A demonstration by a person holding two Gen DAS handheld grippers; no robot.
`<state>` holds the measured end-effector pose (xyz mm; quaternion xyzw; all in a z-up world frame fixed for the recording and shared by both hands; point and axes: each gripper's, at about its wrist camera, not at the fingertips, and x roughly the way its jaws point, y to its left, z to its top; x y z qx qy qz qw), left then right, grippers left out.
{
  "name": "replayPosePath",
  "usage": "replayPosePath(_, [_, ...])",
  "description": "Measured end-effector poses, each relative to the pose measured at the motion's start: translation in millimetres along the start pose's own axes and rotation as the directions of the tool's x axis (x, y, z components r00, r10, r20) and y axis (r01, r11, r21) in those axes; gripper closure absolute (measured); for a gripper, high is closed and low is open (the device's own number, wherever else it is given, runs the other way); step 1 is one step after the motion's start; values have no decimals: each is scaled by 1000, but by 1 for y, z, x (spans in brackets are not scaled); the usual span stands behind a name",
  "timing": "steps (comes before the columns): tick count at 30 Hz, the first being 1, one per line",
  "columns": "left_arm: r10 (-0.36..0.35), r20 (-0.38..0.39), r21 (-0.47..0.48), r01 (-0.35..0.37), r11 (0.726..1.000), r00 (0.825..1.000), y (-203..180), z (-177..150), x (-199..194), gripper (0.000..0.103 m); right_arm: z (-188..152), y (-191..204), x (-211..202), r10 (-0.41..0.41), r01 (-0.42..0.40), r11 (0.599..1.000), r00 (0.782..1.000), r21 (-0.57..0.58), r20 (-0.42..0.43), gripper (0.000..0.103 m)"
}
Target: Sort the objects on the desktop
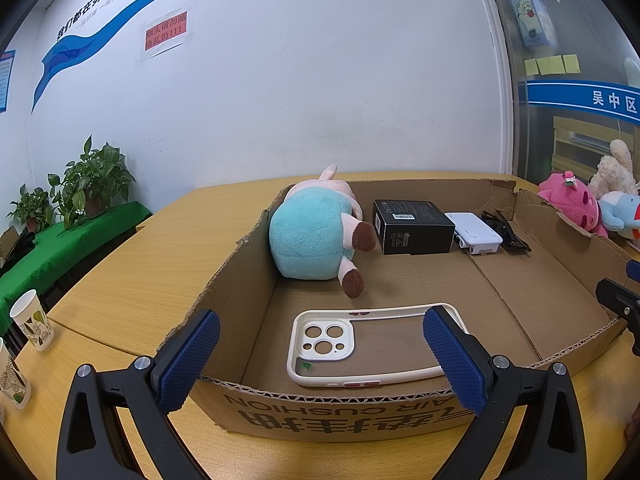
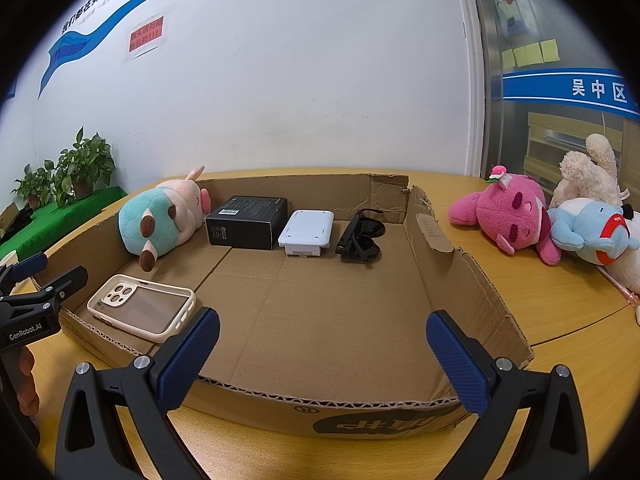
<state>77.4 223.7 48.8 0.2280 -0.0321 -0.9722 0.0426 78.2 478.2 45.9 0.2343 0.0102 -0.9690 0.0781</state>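
A shallow cardboard box (image 1: 236,292) (image 2: 452,280) lies on the wooden table. Inside it are a cream phone case (image 1: 320,346) (image 2: 140,306) at the near left, a teal and pink plush (image 1: 312,236) (image 2: 160,220), a black box (image 1: 412,226) (image 2: 248,222), a white device (image 1: 474,232) (image 2: 306,232) and black sunglasses (image 1: 508,232) (image 2: 360,236). My left gripper (image 1: 320,354) is open at the box's near wall, above the phone case, holding nothing. My right gripper (image 2: 322,356) is open over the box's bare near floor, empty.
A pink plush (image 2: 508,220), a blue plush (image 2: 588,236) and a cream plush (image 2: 588,176) lie on the table right of the box. Paper cups (image 1: 32,320) stand at the left edge. Potted plants (image 1: 84,184) sit on a green-covered bench by the wall.
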Motion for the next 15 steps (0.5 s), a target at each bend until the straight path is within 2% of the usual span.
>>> replayPosePath(15, [-2,-3,2,2,1000,1000,-1,-1,0,0,0,1,0,-2,2,1000,1000,-1,-1,0])
